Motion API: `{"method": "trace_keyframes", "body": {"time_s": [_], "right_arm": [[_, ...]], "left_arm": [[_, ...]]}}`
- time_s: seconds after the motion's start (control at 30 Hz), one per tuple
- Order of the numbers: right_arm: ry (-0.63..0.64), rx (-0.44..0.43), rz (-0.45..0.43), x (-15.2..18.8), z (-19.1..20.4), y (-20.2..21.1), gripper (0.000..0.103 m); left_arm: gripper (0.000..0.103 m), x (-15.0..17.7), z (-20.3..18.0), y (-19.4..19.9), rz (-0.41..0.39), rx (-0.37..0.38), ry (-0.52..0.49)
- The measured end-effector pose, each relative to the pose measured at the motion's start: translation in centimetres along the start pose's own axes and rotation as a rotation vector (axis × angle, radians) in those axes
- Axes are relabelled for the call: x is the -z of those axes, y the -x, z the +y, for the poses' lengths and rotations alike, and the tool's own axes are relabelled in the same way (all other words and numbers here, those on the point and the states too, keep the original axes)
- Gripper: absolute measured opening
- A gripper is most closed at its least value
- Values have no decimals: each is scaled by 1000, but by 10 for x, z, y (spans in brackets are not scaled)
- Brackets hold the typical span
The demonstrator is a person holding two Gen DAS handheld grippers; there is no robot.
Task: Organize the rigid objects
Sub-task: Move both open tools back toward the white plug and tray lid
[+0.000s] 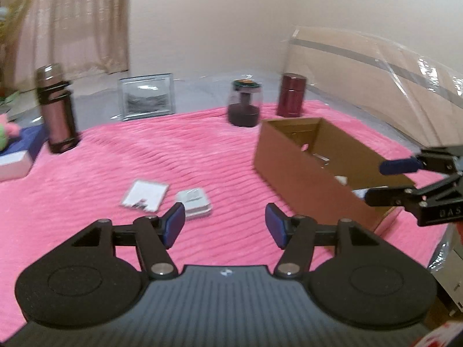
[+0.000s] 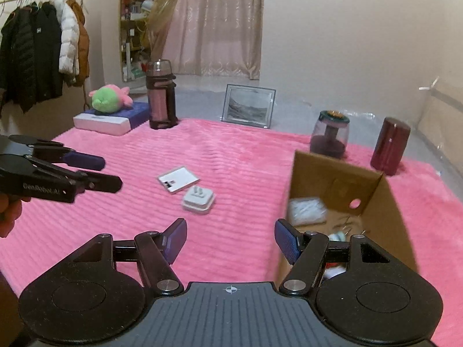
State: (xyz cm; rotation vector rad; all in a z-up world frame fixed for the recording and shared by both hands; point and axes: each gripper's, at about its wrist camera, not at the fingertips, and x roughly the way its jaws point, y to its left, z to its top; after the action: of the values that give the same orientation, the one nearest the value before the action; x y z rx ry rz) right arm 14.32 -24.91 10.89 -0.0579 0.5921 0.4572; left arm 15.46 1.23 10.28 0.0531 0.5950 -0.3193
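Both claws are held above a pink blanket (image 2: pixel 231 156), jaws spread apart and nothing gripped. The left claw (image 1: pixel 225 225) is positioned over bare blanket just short of a white charger (image 1: pixel 194 202) and a flat white card (image 1: pixel 144 195), which lie side by side. The right claw (image 2: pixel 230 241) is seen at the near left corner of an open cardboard box (image 2: pixel 373 190); small pale items are visible inside. A pink flask (image 2: pixel 161 95), a picture frame (image 2: pixel 249 106), a clear jar (image 2: pixel 330 134) and a maroon canister (image 2: pixel 390 146) are ranged upright along the far edge.
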Motion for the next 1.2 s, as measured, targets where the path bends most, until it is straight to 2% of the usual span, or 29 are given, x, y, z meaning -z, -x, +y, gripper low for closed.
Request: {"method": "trace_keyframes", "body": {"time_s": [0.17,0.4,0.83,1.2], "right_arm": [[-50,0,-19,18,18,-6,64],[-96,-11,-2,35,39,-25,70],[-122,-22,36,41,56,-70,76],[-206,2,54,29,54,-144,79]], "left_arm": [[61,26,30,16,3,-55,70],[67,50,56,8,28,-121,128],[74,70,83,-25,91,-123,156],[77,67,123,-77,134,-134,135]]}}
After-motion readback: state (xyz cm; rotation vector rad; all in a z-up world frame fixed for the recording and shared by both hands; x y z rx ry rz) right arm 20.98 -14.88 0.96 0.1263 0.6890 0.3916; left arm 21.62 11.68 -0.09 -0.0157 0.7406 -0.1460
